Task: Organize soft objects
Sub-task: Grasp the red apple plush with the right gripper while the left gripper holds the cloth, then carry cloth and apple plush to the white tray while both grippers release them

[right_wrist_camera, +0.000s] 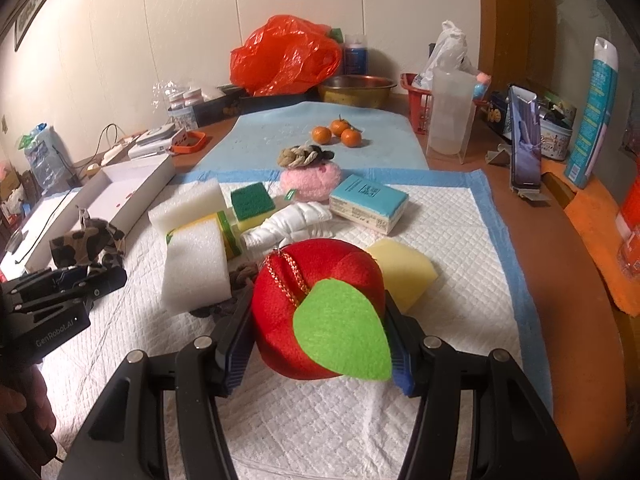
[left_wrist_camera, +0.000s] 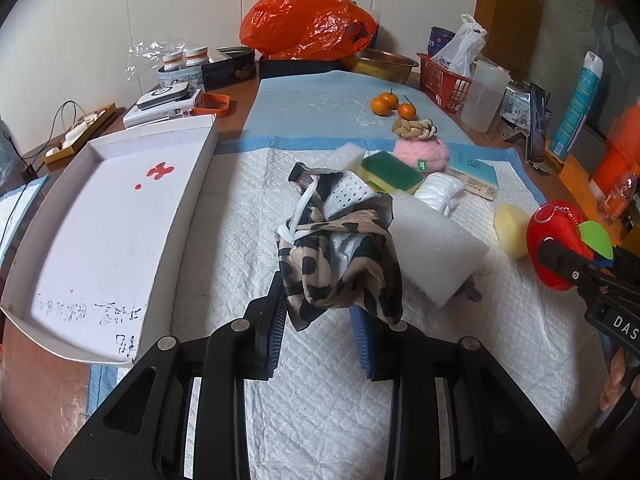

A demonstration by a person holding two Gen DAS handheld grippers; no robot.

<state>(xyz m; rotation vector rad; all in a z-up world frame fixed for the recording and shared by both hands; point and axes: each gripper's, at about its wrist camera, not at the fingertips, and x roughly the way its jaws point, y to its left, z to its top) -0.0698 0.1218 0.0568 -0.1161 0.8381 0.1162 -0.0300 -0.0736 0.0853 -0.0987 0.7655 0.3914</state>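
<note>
Clamped between the blue pads of the right gripper (right_wrist_camera: 320,328) sat a red plush apple (right_wrist_camera: 316,312) with a green felt leaf (right_wrist_camera: 344,332) and a glittery hanging loop; its jaws were closed on the apple's sides, near the front right of the white quilted pad (right_wrist_camera: 312,420) that covered the desk. The left gripper (left_wrist_camera: 320,320) had its jaws pinched on a bunched leopard-print cloth (left_wrist_camera: 340,256), raised a little above the pad's middle, just right of the white cardboard tray (left_wrist_camera: 104,216) along the desk's left edge.

The remaining soft things lay clustered toward the pad's far half: a white foam block (left_wrist_camera: 436,248) just beside the cloth, a green-and-yellow scouring sponge (left_wrist_camera: 390,172), a rolled white cloth (left_wrist_camera: 438,192), a pink fluffy piece (left_wrist_camera: 420,154) with a braided rope knot (left_wrist_camera: 414,128) on top, and a pale yellow sponge (left_wrist_camera: 510,230) near the apple. Three tangerines (left_wrist_camera: 390,104) sat farther back on the blue mat.

By my judgement, all of these would handle as light and yielding. The apple would squash but spring back, so a grip across its widest part suits it; the leaf and loop are too flimsy to carry by. The cloth is limp and slippery, likely to trail or slide out, so a thick fold is the safest hold. The tray looked the probable destination.
</note>
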